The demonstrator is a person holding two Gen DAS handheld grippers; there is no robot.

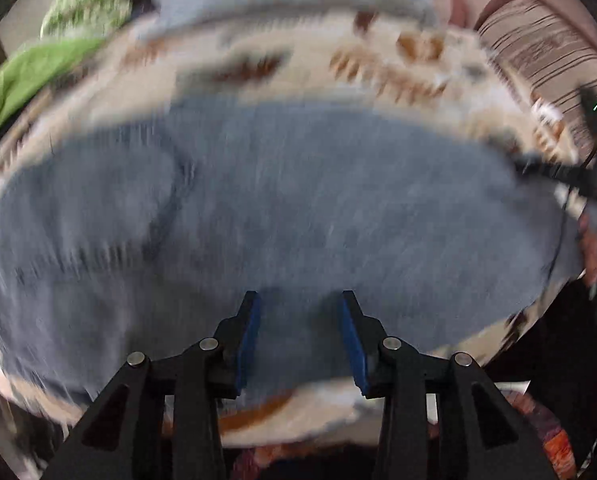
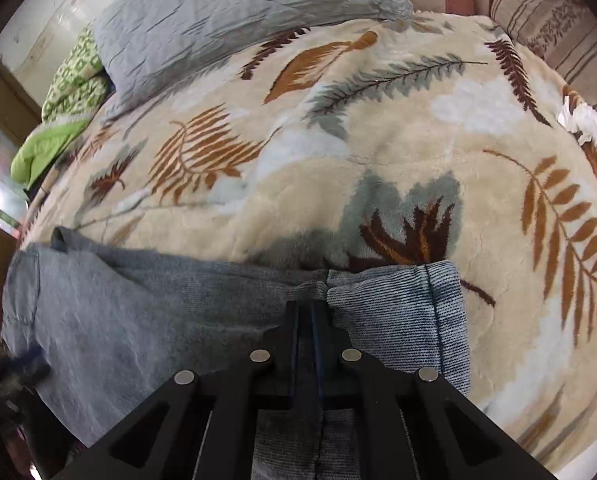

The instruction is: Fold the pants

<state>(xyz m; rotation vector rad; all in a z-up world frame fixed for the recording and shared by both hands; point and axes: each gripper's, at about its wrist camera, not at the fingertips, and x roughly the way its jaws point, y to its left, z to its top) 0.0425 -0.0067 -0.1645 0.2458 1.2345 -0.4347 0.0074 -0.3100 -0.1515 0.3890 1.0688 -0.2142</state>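
Note:
Grey-blue denim pants (image 1: 282, 208) lie spread across a leaf-patterned blanket (image 1: 378, 60); the left wrist view is motion-blurred. My left gripper (image 1: 300, 304) is open and empty, its blue pads (image 1: 248, 344) just above the near part of the pants. In the right wrist view my right gripper (image 2: 306, 308) is shut on the pants (image 2: 138, 320) next to the hem of the leg (image 2: 402, 320), where the lighter inner side is turned up. The right gripper also shows at the right edge of the left wrist view (image 1: 522, 166).
A grey quilted pillow (image 2: 226, 16) lies at the head of the bed, with a green cover (image 2: 58, 120) to its left and a striped cushion (image 2: 558, 28) at the right. A crumpled white tissue (image 2: 582, 120) lies on the blanket (image 2: 378, 140) near the right edge.

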